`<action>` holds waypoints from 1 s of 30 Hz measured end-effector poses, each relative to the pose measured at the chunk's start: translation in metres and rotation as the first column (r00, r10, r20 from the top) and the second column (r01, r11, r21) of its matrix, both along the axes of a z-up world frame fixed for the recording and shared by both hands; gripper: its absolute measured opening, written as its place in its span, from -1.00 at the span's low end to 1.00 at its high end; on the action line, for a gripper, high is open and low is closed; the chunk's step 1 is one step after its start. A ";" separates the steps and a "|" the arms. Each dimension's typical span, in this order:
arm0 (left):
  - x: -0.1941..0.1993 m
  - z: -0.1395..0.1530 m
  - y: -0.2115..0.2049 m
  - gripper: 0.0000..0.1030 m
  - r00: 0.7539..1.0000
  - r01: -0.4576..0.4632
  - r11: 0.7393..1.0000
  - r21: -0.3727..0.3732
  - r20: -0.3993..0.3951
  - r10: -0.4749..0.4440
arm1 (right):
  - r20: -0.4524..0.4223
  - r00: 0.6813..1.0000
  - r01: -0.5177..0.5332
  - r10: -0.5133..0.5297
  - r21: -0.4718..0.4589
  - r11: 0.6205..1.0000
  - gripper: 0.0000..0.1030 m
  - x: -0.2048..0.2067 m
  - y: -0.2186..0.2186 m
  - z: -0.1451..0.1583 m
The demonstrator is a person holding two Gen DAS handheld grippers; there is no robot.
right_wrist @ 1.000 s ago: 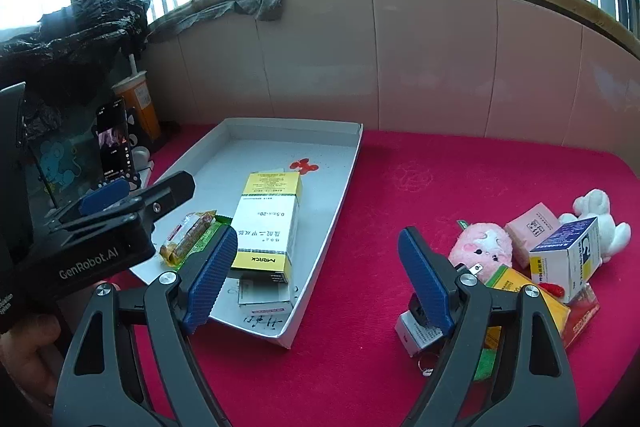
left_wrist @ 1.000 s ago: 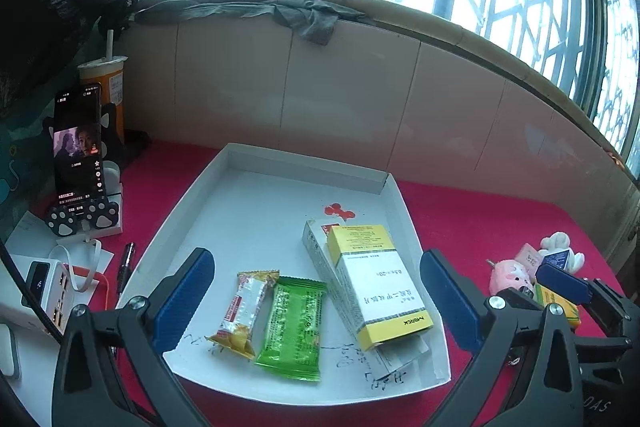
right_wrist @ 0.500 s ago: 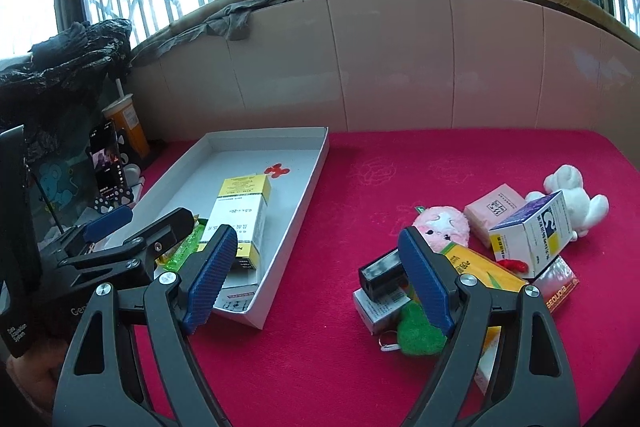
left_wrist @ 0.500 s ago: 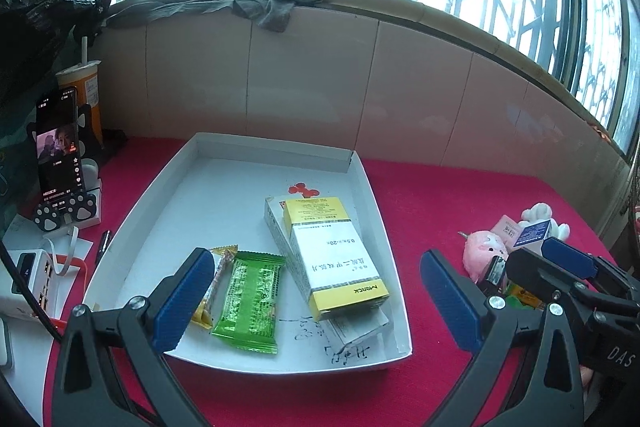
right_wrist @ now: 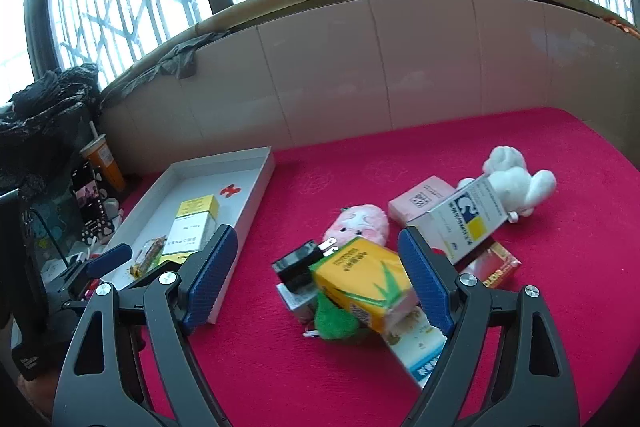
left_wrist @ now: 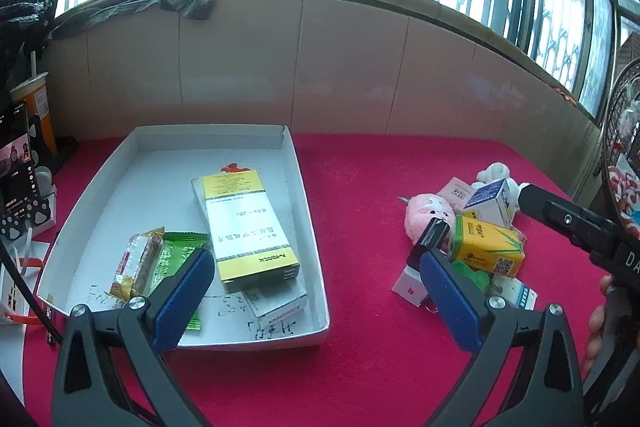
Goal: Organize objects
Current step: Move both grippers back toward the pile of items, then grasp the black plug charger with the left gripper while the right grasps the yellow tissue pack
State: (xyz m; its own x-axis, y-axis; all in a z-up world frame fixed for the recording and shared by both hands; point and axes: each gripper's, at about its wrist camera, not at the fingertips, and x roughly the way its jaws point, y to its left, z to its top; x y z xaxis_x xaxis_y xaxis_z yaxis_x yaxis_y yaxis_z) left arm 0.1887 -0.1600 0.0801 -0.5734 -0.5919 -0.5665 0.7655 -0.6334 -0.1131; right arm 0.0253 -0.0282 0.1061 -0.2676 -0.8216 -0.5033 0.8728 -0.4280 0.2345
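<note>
My left gripper (left_wrist: 316,291) is open and empty over the front right corner of the white tray (left_wrist: 308,227). Inside lie a yellow-and-white medicine box (left_wrist: 248,227), a snack bar (left_wrist: 136,263) and a green packet (left_wrist: 176,259). My right gripper (right_wrist: 320,267) is open above a pile on the red cloth. The pile holds a yellow box (right_wrist: 364,283), a black charger (right_wrist: 298,263), a pink plush (right_wrist: 360,223), a blue-and-white box (right_wrist: 468,219), a pink box (right_wrist: 420,199) and a white plush (right_wrist: 516,179). Nothing is gripped.
A phone on a stand (left_wrist: 16,163), an orange cup (left_wrist: 34,107) and a white power strip (left_wrist: 8,291) crowd the left edge. A tiled wall (left_wrist: 360,75) closes the back. A fan (left_wrist: 624,131) stands far right. Red cloth (left_wrist: 360,187) separates tray and pile.
Both views have swung to the right: the tray has slid left in each, and the pile has come nearer the middle and closer to the right gripper. Both grippers have stayed open.
</note>
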 end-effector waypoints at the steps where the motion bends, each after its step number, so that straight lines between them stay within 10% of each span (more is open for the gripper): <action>1: -0.002 -0.001 0.001 1.00 1.000 0.006 1.000 0.003 0.002 -0.006 | 0.001 1.000 0.018 -0.018 -0.002 1.000 0.62 -0.006 0.006 -0.001; 16: -0.038 -0.007 0.026 1.00 0.985 0.163 0.987 0.001 0.061 -0.163 | 0.068 0.981 0.177 -0.184 0.102 0.979 0.62 -0.092 0.078 -0.040; 30: -0.060 -0.016 0.032 1.00 0.960 0.248 0.968 0.024 0.131 -0.249 | 0.053 0.986 -0.163 0.160 0.047 0.985 0.62 -0.073 0.034 -0.035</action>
State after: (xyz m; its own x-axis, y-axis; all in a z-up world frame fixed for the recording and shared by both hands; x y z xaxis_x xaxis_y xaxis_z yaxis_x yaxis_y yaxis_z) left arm 0.1286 -0.1280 0.0641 -0.6219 -0.4355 -0.6508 0.5925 -0.8051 -0.0275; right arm -0.0475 0.0060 0.0706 -0.1077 -0.8248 -0.5550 0.9197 -0.2947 0.2595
